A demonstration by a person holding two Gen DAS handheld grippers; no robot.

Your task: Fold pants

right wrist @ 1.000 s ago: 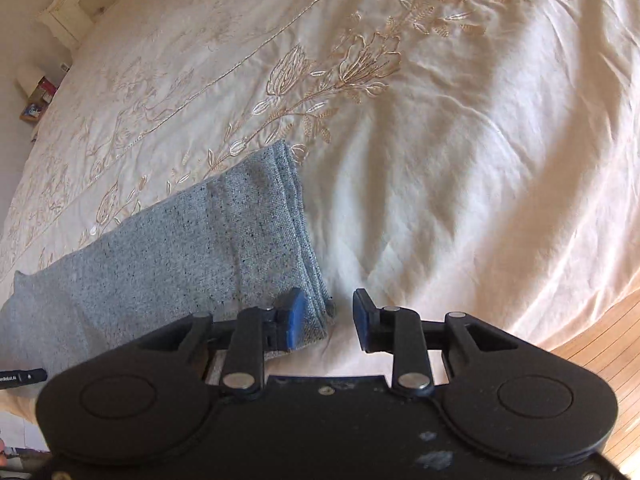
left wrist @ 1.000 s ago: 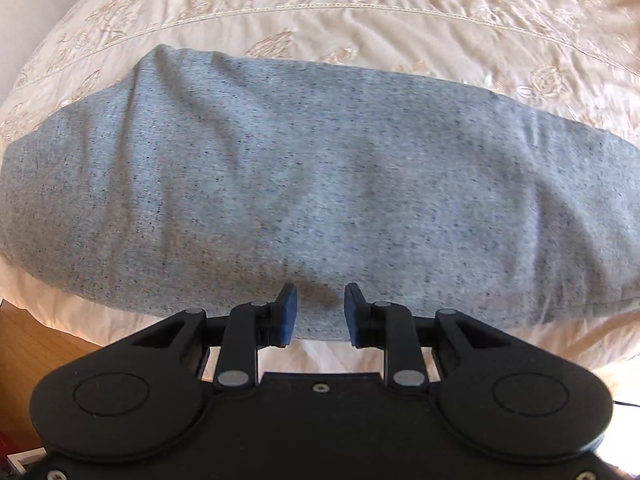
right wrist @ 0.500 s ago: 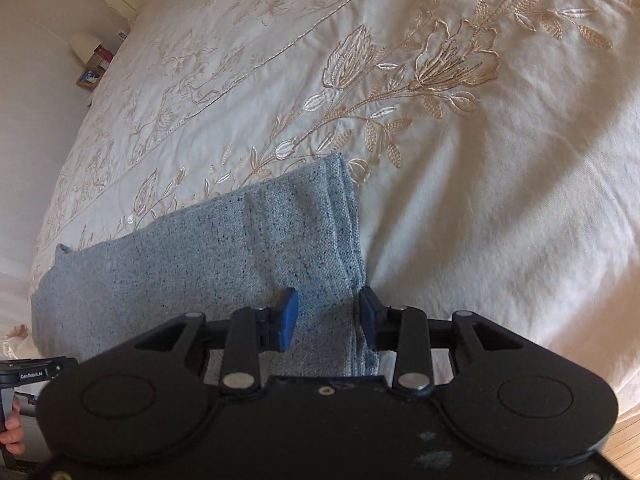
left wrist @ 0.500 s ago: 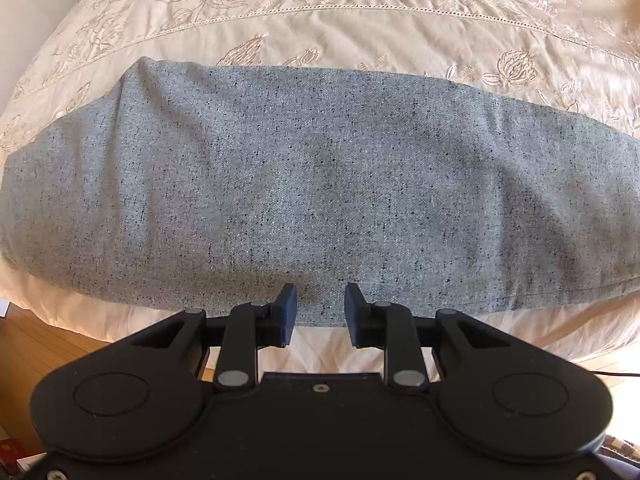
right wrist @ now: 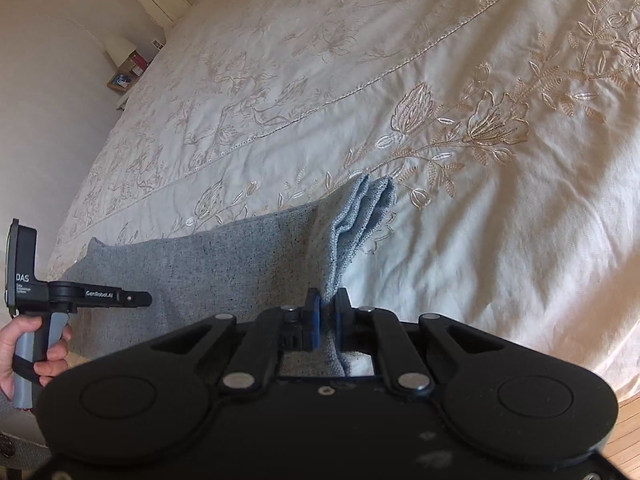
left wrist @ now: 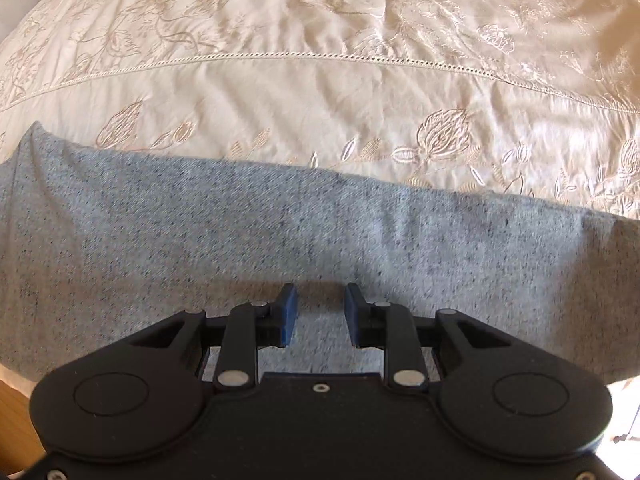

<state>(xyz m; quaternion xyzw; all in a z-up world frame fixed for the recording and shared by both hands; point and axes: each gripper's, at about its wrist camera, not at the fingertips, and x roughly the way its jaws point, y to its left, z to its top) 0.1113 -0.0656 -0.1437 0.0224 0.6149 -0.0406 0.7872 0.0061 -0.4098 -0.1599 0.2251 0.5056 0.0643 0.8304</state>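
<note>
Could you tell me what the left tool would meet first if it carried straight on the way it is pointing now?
Most likely the grey pants: the left tool, jaws apart and empty, points steeply down at that cloth lying on the bedspread. How near it is I cannot judge.

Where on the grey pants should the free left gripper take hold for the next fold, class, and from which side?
Judging by the lie of the pants, a long flat strip across the bed, the left gripper, open above the middle, might best pinch the near long edge from above. The right gripper has just closed on the layered end, which lifts off the bed.
</note>
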